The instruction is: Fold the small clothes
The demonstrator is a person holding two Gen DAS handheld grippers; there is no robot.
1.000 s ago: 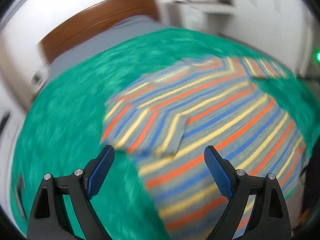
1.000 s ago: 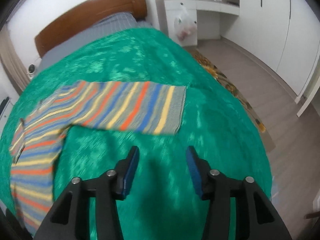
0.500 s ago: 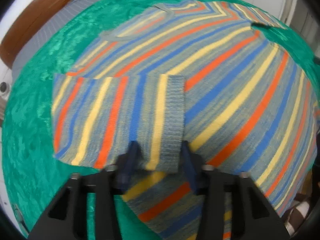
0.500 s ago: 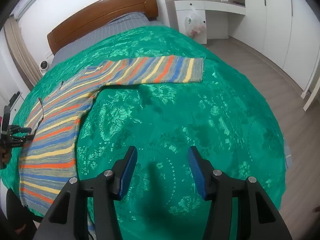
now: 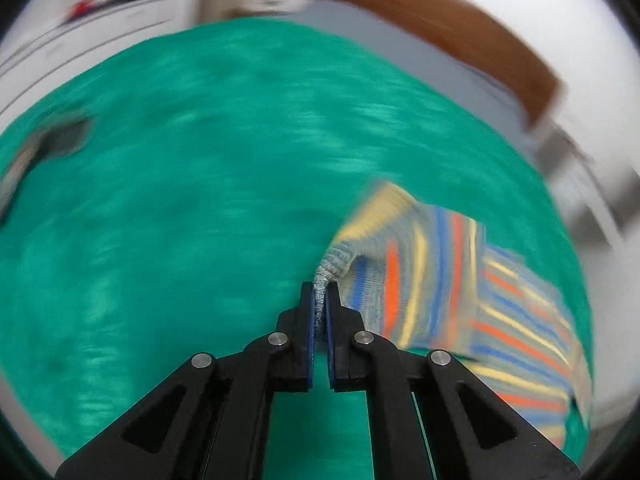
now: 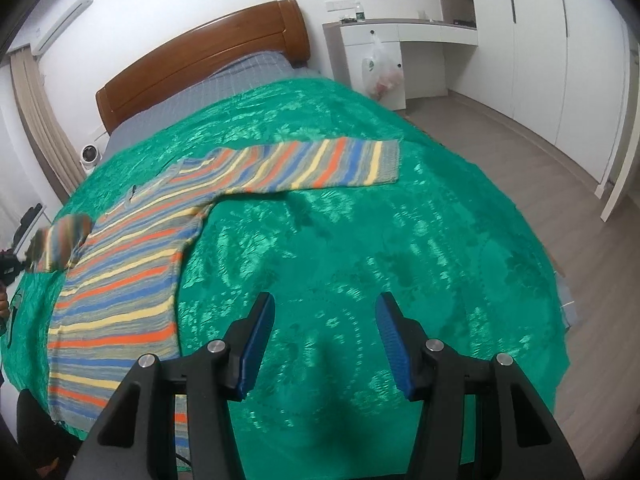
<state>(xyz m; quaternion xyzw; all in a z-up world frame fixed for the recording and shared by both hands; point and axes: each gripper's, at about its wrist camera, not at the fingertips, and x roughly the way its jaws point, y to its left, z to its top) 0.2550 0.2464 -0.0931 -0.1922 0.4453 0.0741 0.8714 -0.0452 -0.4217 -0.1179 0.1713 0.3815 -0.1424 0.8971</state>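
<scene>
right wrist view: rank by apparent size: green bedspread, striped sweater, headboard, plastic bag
1. green bedspread
2. striped sweater
3. headboard, though it sits farther back, so the gap to the sweater is unsure
4. plastic bag

Left wrist cam: sits just behind the left gripper (image 5: pixel 319 300), looks steeply down, close over the green bedspread (image 5: pixel 200 200), headboard (image 5: pixel 440 28) at top right; heavily blurred. Right wrist cam: behind the right gripper (image 6: pixel 325 344), tilted down less close, takes in the whole bed, headboard (image 6: pixel 208 60) far end, floor (image 6: pixel 520 140) and wardrobes right. Shared: bedspread (image 6: pixel 360 240), striped sweater (image 5: pixel 440 280) (image 6: pixel 120 280), headboard.
</scene>
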